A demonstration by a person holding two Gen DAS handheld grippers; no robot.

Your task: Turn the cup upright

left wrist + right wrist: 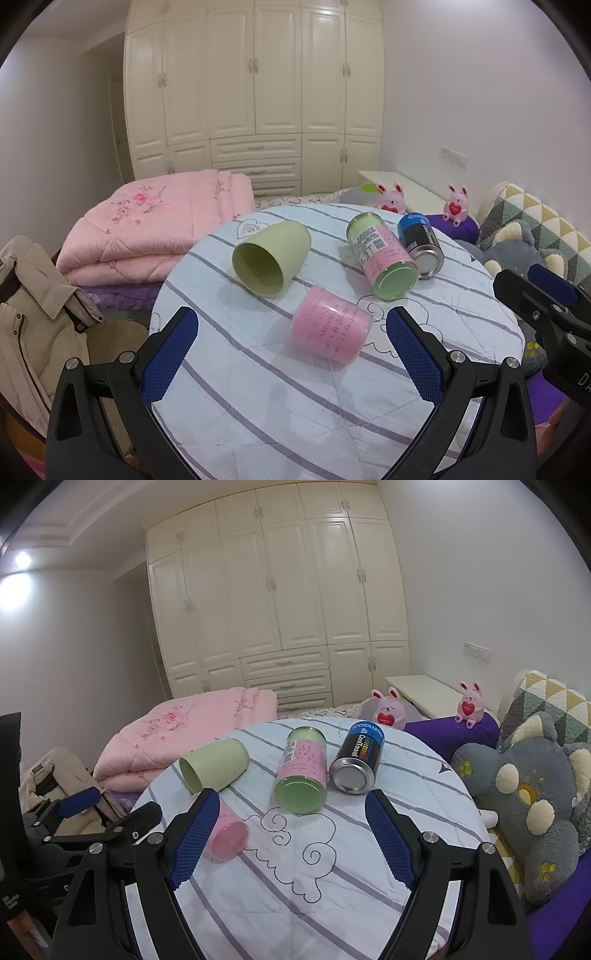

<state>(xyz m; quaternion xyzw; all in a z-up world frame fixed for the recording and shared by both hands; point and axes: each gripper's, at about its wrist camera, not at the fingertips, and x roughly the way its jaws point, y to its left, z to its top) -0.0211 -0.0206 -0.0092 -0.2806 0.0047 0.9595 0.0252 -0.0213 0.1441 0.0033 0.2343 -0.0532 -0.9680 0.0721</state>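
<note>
A pale green cup [271,257] lies on its side on the round striped table [295,398], its mouth facing me; it also shows in the right wrist view [216,763]. A pink cup [330,330] lies on its side just ahead of my left gripper [291,328], which is open and empty. In the right wrist view the pink cup [226,836] sits beside the left finger. My right gripper [291,812] is open and empty above the table [332,886]; it also shows at the right edge of the left wrist view [543,295].
A green-and-pink jar [382,255] and a blue-black can [423,243] lie on their sides at the table's far right. A folded pink quilt [155,229] lies left, a beige jacket [37,314] nearer. Plush toys [524,805] crowd the right edge.
</note>
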